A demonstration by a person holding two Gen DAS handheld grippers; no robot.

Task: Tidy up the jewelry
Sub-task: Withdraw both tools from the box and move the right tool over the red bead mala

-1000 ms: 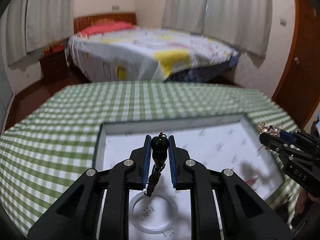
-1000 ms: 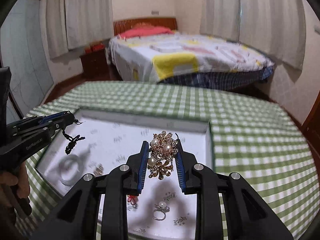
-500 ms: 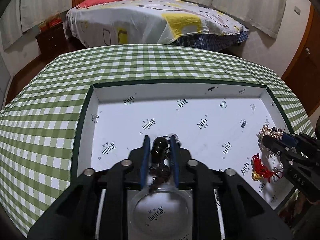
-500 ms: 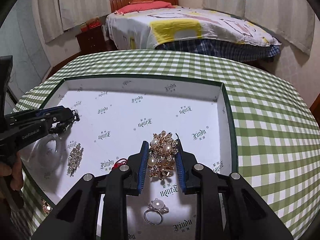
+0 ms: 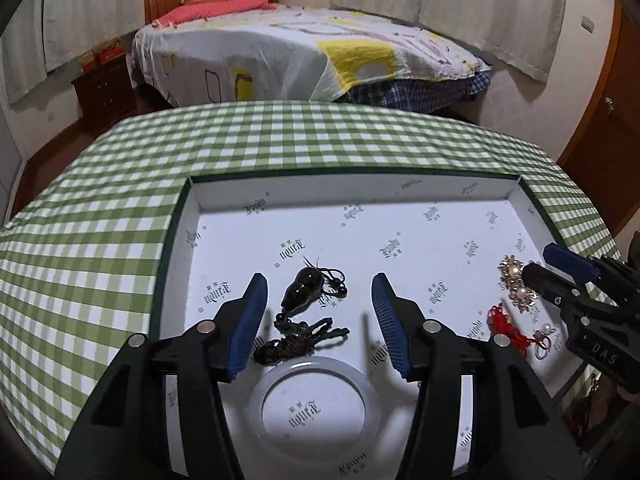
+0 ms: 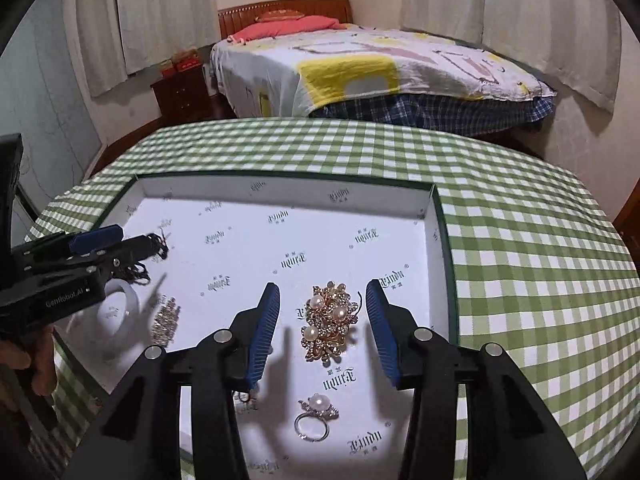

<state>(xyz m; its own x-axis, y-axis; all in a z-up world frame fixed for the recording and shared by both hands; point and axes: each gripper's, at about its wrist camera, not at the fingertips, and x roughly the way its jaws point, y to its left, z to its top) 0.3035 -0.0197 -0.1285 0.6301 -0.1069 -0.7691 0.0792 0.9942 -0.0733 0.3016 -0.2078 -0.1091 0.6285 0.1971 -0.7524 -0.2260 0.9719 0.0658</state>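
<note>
We hold our left gripper [image 5: 318, 318] over the white-lined tray [image 5: 352, 194], which sits on the green-checked worktop [image 5: 100, 240]. Its fingers [image 5: 250, 322] are opening and stand well apart, clear of the dark gourd pendant [image 5: 302, 290], which lies on the tray floor between them with its black knotted cord [image 5: 300, 340] bunched just in front of a pale bangle [image 5: 312, 404]. Neither pad touches the pendant.

Our right gripper [image 6: 322, 332] hovers over the right part of the same tray, near its right wall. Its fingers [image 6: 262, 334] are opening too, spread wide on either side of the gold pearl brooch [image 6: 328, 322], which rests flat on the lining with a gap to each pad. A pearl ring [image 6: 314, 418] lies nearer to us, below the brooch. Over to the left lies a small rhinestone piece [image 6: 166, 320], close to the bangle. In the left view a red knotted charm [image 5: 506, 326] lies beside the ring and brooch, partly hidden by the right gripper. A hand [image 6: 28, 364] grips the left gripper's handle at the picture's edge.
</note>
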